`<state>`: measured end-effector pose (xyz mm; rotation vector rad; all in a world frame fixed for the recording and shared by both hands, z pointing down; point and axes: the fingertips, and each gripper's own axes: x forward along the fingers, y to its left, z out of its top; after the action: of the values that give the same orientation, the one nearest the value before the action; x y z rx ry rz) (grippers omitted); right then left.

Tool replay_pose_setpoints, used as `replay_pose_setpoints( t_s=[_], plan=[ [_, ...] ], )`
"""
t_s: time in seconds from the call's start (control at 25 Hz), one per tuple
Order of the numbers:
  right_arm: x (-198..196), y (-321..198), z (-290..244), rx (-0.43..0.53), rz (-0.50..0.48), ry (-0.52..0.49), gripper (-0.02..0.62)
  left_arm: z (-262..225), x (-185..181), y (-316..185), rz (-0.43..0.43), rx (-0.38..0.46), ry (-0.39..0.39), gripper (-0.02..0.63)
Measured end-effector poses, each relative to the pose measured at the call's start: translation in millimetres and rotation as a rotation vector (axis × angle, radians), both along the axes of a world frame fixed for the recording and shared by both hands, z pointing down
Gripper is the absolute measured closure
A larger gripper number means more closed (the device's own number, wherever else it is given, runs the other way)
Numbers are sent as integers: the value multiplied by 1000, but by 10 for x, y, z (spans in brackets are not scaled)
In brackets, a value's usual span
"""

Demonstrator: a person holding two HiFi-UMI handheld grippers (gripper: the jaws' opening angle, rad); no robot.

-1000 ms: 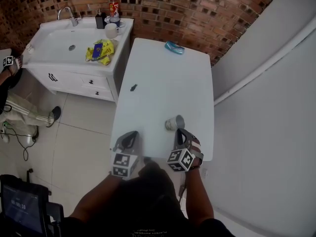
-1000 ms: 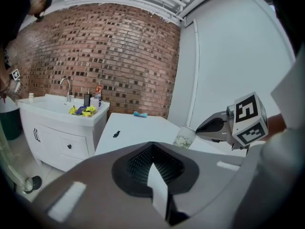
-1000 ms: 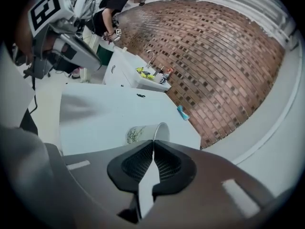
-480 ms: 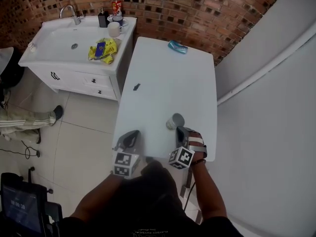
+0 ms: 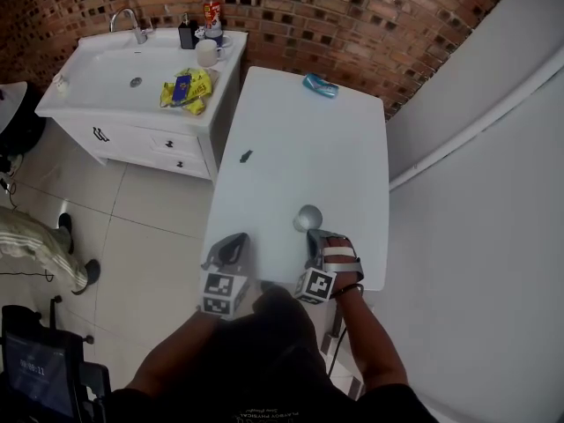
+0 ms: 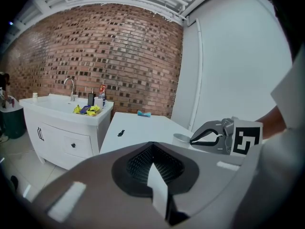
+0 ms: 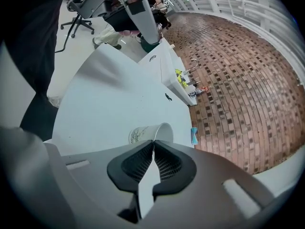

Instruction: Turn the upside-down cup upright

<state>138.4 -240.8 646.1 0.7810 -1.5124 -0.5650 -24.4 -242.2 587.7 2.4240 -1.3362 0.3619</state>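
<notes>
Right gripper (image 7: 153,142) pinches cup (image 7: 143,134) rim; left gripper (image 6: 151,148) closed.

One white table (image 5: 291,130) holds one cup (image 5: 307,218), one blue packet (image 5: 320,85) and one small dark object (image 5: 245,156). There are two grippers: the left gripper (image 5: 231,245) and the right gripper (image 5: 317,239). One sink (image 5: 97,86) carries one tap (image 5: 130,22), one white mug (image 5: 206,53), one dark bottle (image 5: 187,33) and one heap of yellow packets (image 5: 185,91).
</notes>
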Motion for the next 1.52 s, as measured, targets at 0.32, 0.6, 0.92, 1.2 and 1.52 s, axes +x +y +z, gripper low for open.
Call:
replay_pose_setpoints(
  t_s=[0.32, 0.6, 0.92, 1.2, 1.52],
  plan=[
    [-61, -2, 65, -10, -28, 36, 510, 7, -10, 9, 6, 4, -12, 609],
    [-62, 51, -94, 17, -14, -35, 480, -71, 26, 14, 16, 21, -7, 609],
    [24, 53, -550, 148, 184, -265, 541, -167, 69, 63, 45, 47, 8, 609],
    [168, 148, -844, 192, 461, -665, 565, -201, 99, 98, 52, 54, 23, 609],
    [277, 331, -879, 218, 606, -941, 581, -233, 55, 120, 54, 63, 28, 609]
  ],
)
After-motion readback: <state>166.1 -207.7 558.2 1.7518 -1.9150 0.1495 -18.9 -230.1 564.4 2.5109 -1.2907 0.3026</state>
